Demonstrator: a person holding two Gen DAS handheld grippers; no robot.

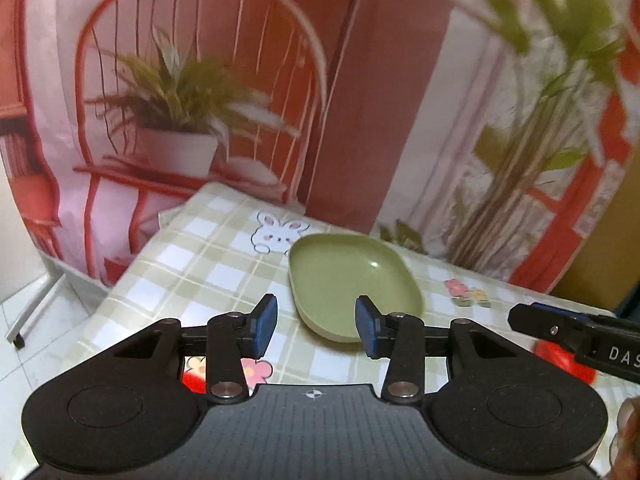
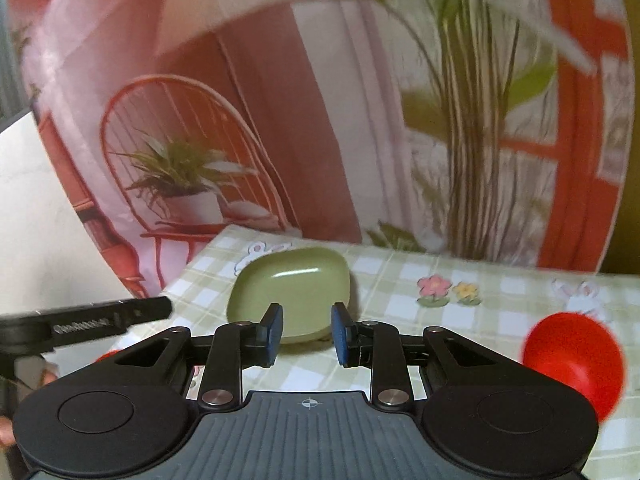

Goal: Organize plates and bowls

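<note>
Two grippers are in play, and neither carries anything. Through the left wrist view, my left gripper [image 1: 316, 326] has its blue pads [image 1: 267, 326] apart with only air between them, above the checked tablecloth [image 1: 192, 264]; the green dish [image 1: 352, 280] sits open side up just beyond the pads, and the right tool's black finger shows at the frame's right edge over something red. Through the right wrist view, my right gripper [image 2: 307, 334] stands narrowly parted and empty, the same green dish straight ahead, a red bowl [image 2: 572, 360] near on the right. I judge this as the step between placements: one dish set out, the red pieces still to gather. Next I need a wider opening and a clean line onto a rim.
</note>
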